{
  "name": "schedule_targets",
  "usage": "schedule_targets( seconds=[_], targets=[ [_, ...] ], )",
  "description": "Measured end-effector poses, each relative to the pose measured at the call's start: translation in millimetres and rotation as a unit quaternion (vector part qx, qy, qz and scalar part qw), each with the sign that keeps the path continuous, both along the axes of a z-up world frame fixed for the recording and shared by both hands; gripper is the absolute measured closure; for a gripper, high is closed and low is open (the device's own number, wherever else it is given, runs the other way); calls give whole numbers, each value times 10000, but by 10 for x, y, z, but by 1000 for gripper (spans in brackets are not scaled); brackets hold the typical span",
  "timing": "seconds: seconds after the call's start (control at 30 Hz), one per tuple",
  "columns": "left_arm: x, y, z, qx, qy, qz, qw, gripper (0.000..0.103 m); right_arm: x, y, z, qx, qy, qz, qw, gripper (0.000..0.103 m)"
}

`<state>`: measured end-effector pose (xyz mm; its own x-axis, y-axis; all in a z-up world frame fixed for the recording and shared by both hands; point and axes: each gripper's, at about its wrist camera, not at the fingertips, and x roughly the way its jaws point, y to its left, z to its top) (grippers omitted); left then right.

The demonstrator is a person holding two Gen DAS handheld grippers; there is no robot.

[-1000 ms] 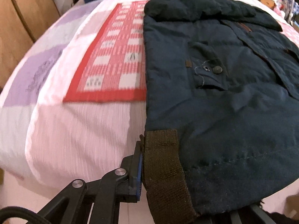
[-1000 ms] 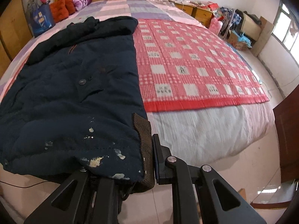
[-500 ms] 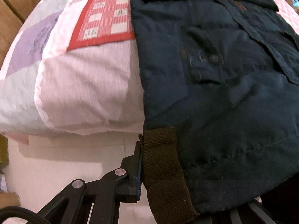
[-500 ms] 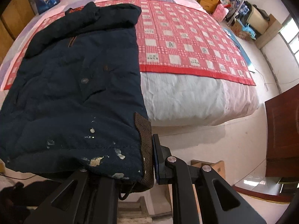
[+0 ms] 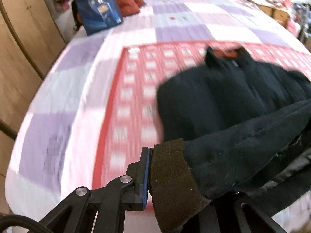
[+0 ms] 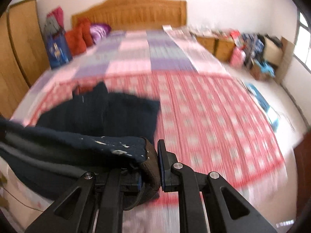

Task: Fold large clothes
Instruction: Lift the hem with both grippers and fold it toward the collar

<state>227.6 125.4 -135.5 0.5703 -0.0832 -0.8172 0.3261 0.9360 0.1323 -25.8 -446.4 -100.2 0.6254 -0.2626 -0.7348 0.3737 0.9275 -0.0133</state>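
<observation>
The left gripper (image 5: 175, 176) was clamped on a brown knit hem band (image 5: 171, 174) at one bottom corner of the dark navy jacket (image 5: 223, 101), and the right gripper (image 6: 150, 167) was clamped the same way on the band (image 6: 149, 165) at the other corner, where pale paint-like flecks (image 6: 116, 150) marked the cloth. The held hem was raised above the bed (image 5: 58, 101), the cloth sagging between the two grippers. The rest of the jacket lay on the red checked blanket (image 6: 213, 120), which covered the near part of a pink and purple patchwork quilt (image 6: 136, 54). Both views were motion-blurred. Farther back a blue bag (image 5: 99, 9) and red cushion (image 6: 77, 36) sat near the wooden headboard (image 6: 132, 13), a wardrobe (image 5: 23, 38) stood on the left, and clutter (image 6: 252, 46) lined the right wall
</observation>
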Motion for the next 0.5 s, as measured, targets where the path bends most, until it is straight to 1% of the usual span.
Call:
schedule_targets(
  seconds=[0.03, 0.1, 0.13, 0.17, 0.23, 0.3, 0.33, 0.37, 0.43, 0.5],
  targets=[
    [267, -73, -14, 23, 2, 97, 9999, 88, 358, -86, 13, -118, -112, 110, 9998, 89],
    [745, -188, -102, 103, 52, 231, 9997, 88, 873, -200, -20, -207, -169, 256, 9993, 89],
    [980, -262, -176, 137, 102, 293, 9994, 88, 1230, -301, -82, -166, -125, 292, 9994, 89],
    [1199, -341, -247, 163, 163, 349, 9991, 88, 1465, -365, -142, -143, -87, 284, 9995, 89],
    [1611, -509, -441, 312, 326, 425, 9981, 88, 1982, -526, -342, -72, 128, 201, 9997, 89],
    [1937, -628, -677, 403, 590, 481, 9963, 88, 2341, -641, -545, -57, 395, 124, 9991, 89],
    [2066, -741, -828, 530, 756, 503, 9945, 88, 2557, -724, -741, -35, 644, 72, 9979, 89],
    [2212, -814, -1022, 663, 977, 502, 9917, 88, 2687, -771, -881, 18, 794, 19, 9968, 89],
    [2372, -934, -1296, 859, 1196, 471, 9880, 87, 2884, -867, -1176, 85, 1136, -78, 9935, 89],
    [2553, -1036, -1548, 895, 1420, 492, 9846, 84, 2991, -916, -1445, 52, 1431, -164, 9896, 89]
  ],
)
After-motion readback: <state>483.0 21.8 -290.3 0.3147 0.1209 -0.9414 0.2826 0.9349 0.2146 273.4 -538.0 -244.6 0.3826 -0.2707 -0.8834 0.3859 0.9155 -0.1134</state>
